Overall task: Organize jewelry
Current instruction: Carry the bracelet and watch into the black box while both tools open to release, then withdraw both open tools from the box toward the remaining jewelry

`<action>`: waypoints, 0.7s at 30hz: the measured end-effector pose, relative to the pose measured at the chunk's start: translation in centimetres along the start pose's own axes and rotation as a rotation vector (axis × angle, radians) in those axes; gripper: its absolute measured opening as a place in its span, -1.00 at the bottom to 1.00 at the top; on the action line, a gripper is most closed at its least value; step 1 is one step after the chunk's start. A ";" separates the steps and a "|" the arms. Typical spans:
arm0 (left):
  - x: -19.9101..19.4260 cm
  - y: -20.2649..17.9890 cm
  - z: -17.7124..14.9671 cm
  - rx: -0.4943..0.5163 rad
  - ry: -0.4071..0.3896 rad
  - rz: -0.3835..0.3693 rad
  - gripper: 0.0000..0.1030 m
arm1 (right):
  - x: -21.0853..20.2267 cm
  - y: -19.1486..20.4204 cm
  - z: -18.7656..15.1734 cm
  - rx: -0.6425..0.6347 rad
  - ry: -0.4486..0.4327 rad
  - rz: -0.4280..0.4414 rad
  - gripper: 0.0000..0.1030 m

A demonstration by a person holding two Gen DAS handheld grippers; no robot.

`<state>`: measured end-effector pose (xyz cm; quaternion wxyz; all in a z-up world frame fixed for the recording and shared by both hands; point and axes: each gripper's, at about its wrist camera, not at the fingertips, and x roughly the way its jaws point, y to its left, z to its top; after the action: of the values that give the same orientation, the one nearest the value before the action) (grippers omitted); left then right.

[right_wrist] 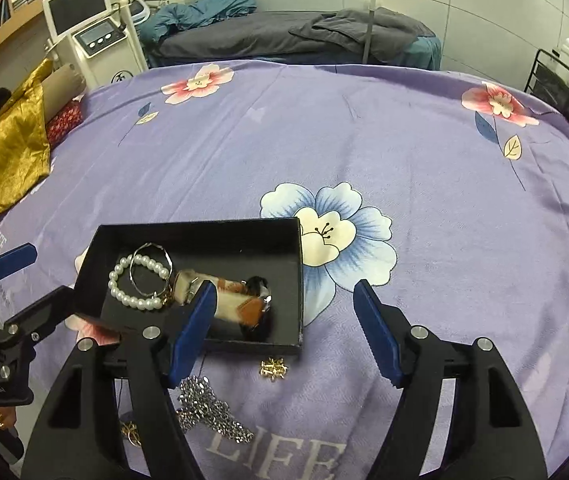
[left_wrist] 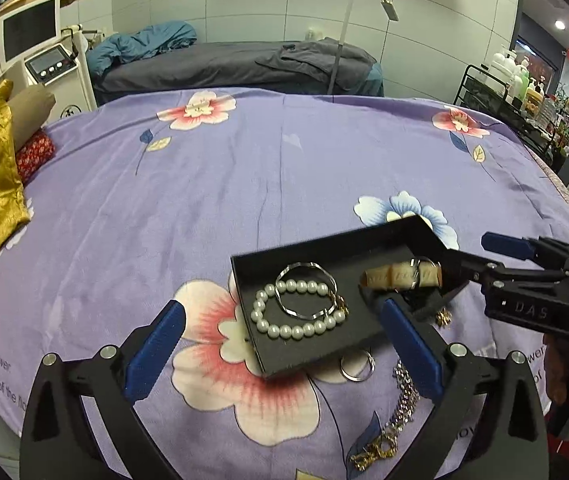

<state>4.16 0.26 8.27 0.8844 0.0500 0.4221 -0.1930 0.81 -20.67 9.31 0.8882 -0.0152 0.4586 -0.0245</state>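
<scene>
Box (left_wrist: 284,360) between parted left claw (left_wrist: 282,354) tips; right claw (right_wrist: 284,334) open beside.

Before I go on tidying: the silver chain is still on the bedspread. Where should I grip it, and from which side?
Take the silver chain at its bunched heap, from straight above with fingers open. It lies flat and loose on the bedspread, so no edge offers purchase; the heap probably gives most to pinch.

Black box (right_wrist: 244,227); white pearl bracelet (right_wrist: 132,282) at its 9 o'clock, silver bangle (right_wrist: 150,268), tan-cream watch strap (right_wrist: 236,300). Lilac bedspread (right_wrist: 404,152), pink and blue flowers. Gold cloth (right_wrist: 8,152) at 10 o'clock. My tools' pads (right_wrist: 194,332) blue.
</scene>
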 end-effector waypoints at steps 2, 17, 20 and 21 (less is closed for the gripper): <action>0.0 -0.1 -0.6 0.001 0.015 -0.018 0.87 | -0.2 0.1 -0.3 -0.013 0.002 -0.005 0.37; 0.1 -2.1 -5.2 0.029 0.096 -0.057 0.87 | -0.2 -2.3 -4.3 0.030 0.072 -0.012 0.37; 0.3 -2.0 -6.0 0.003 0.116 -0.065 0.87 | 0.2 -3.1 -5.2 0.053 0.100 -0.011 0.37; 0.4 -2.0 -6.2 -0.005 0.121 -0.070 0.87 | 0.3 -3.3 -5.4 0.059 0.107 -0.009 0.37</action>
<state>-0.95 -0.16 4.15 0.8501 0.0445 0.4767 -0.2193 -3.56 -23.99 6.08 0.8623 0.0103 0.5045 -0.0427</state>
